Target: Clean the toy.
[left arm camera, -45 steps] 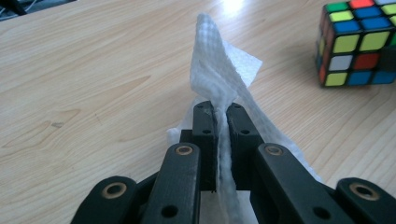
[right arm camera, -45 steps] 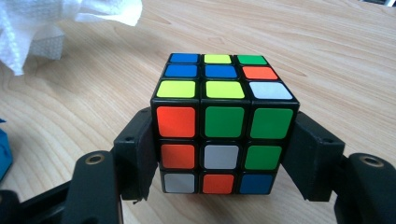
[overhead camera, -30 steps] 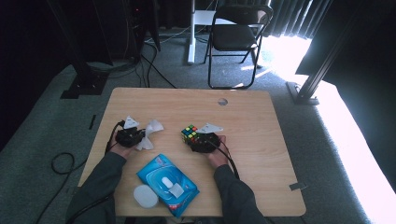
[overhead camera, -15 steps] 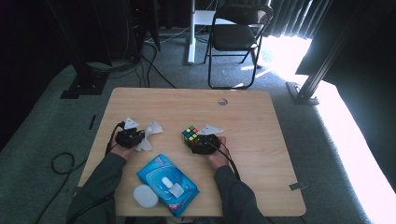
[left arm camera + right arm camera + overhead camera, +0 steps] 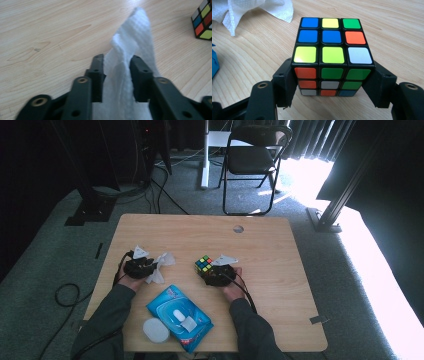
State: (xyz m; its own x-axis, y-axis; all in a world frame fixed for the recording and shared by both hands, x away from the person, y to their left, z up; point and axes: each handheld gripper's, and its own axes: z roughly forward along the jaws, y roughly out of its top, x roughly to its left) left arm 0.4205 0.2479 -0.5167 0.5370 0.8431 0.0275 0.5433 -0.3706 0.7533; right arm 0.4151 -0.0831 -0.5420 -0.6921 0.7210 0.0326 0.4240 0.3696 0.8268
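The wooden table [image 5: 280, 270] carries everything in play, and the work it shows looks like wiping down a puzzle cube. Largest on it is one blue pack of wet wipes [image 5: 178, 317], lying near the person's edge between the two forearms, with one round white lid [image 5: 155, 329] just beside its left corner; the pack probably sits there so either hand can reach it without crossing the other. Next in size are the two grippers. The right gripper [image 5: 332, 82] has its jaws pressed against opposite sides of the single scrambled cube [image 5: 332, 57], which sits low at the table near the centre; that side-on clamp seems meant to keep the cube steady while leaving its top face bare for wiping. The left gripper [image 5: 117, 77] pinches one white wipe [image 5: 132, 50] between its jaws, the loose end crumpled forward onto the wood so there is free cloth to rub with. In the left gripper view the cube [image 5: 203, 21] stands off to the upper right, well apart from the wipe, so no wiping contact has been made yet. The count is two grippers, one cube, one held wipe, one pack and one lid.
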